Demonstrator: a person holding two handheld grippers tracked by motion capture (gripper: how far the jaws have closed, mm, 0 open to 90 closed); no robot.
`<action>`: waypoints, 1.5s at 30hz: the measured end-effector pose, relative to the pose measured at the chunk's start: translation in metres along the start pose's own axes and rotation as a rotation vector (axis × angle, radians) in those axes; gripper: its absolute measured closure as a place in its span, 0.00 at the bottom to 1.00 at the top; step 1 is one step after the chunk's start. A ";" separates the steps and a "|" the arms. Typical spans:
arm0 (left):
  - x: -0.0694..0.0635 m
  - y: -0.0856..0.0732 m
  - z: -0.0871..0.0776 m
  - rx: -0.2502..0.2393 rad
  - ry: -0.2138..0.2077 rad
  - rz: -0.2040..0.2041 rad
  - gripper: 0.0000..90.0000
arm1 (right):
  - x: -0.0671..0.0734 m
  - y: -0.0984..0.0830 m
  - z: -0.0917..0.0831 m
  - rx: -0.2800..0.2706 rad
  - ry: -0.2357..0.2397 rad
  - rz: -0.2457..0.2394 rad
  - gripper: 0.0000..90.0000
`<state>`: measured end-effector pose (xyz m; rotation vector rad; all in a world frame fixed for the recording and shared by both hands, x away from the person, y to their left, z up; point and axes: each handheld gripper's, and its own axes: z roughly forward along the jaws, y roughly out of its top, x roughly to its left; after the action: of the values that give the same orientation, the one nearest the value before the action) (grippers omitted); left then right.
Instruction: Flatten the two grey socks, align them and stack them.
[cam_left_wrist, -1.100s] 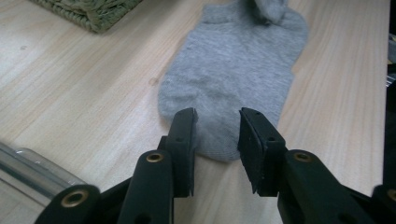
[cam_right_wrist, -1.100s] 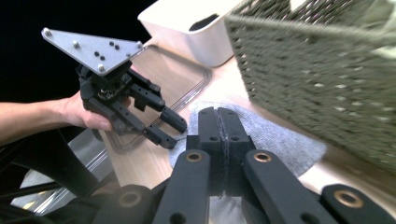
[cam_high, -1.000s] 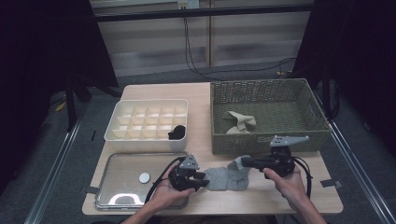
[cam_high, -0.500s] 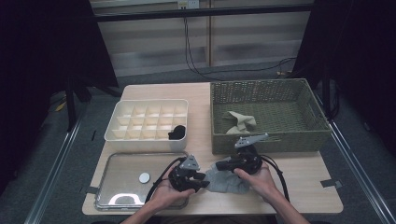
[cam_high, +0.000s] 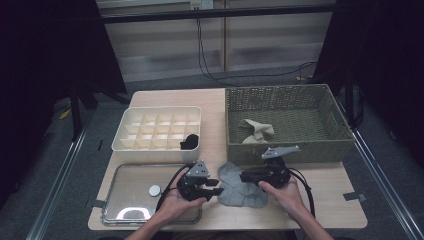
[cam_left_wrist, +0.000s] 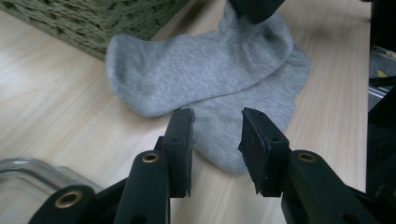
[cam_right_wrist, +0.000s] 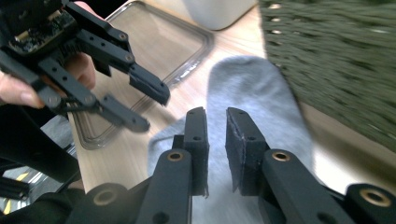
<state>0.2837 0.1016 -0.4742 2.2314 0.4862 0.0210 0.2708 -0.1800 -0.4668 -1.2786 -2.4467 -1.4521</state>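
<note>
A grey sock (cam_high: 240, 186) lies flat on the table (cam_high: 330, 200), folded over itself, just in front of the wicker basket (cam_high: 285, 150) and beside the metal tray (cam_high: 125, 200). Both grippers meet over it.

The left gripper (cam_high: 216, 187) sits at the sock's left edge, held low in the person's left hand (cam_high: 172, 205). In the left gripper view its jaws stand apart with nothing pinched; the sock (cam_left_wrist: 205, 79) lies on the wood just beyond and under the tips, and the gap between the pads is empty. It is released.

The right gripper (cam_high: 243, 177) lies across the sock from the right, held in the right hand (cam_high: 282, 192). Its jaws have just been opening, and in the right gripper view they stand a narrow slit apart, hovering over the sock (cam_right_wrist: 252, 88), with no cloth between the pads. So it too grips nothing. The left gripper (cam_right_wrist: 142, 105) shows across from it in that view, jaws spread, near the tray's (cam_right_wrist: 182, 51) corner.

Behind the tray stands a white divided box (cam_high: 157, 127) with a dark bundle (cam_high: 190, 141) in one front compartment. A pale cloth (cam_high: 257, 131) lies in the basket. A small round white piece (cam_high: 154, 190) rests on the tray.
</note>
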 end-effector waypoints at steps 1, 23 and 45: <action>0.002 0.002 -0.002 -0.005 0.000 -0.001 0.71 | -0.001 -0.002 -0.004 -0.007 -0.013 0.006 0.87; 0.054 0.026 0.021 -0.018 -0.024 -0.076 0.61 | -0.017 -0.029 -0.015 -0.002 -0.134 0.074 0.59; 0.051 0.024 0.015 -0.029 -0.009 -0.089 0.94 | -0.018 -0.028 -0.014 -0.026 -0.100 0.079 0.73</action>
<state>0.3413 0.0947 -0.4733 2.1786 0.5762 -0.0279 0.2598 -0.2080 -0.4866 -1.4696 -2.4134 -1.4399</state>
